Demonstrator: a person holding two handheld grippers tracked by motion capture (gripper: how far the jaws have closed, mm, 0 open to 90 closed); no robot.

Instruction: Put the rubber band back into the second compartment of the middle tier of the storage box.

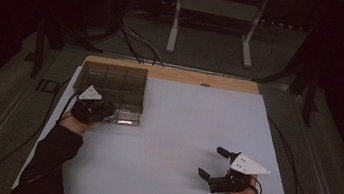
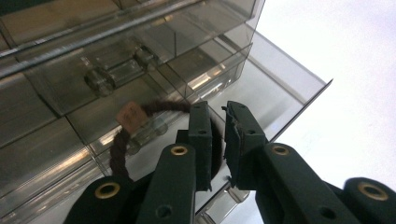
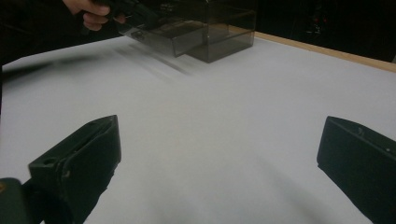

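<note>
hair tie (image 2: pixel 140 135) loop hangs from left tongs (image 2: pixel 217 144) above open drawer (image 2: pixel 261 88).

The high view looked forward and down over the whole table (image 1: pixel 174 142). The left gripper view sat close against the clear drawer box (image 2: pixel 140 60). The right gripper view faced low across the table toward that box (image 3: pixel 205 32) at 11 o'clock.
</note>
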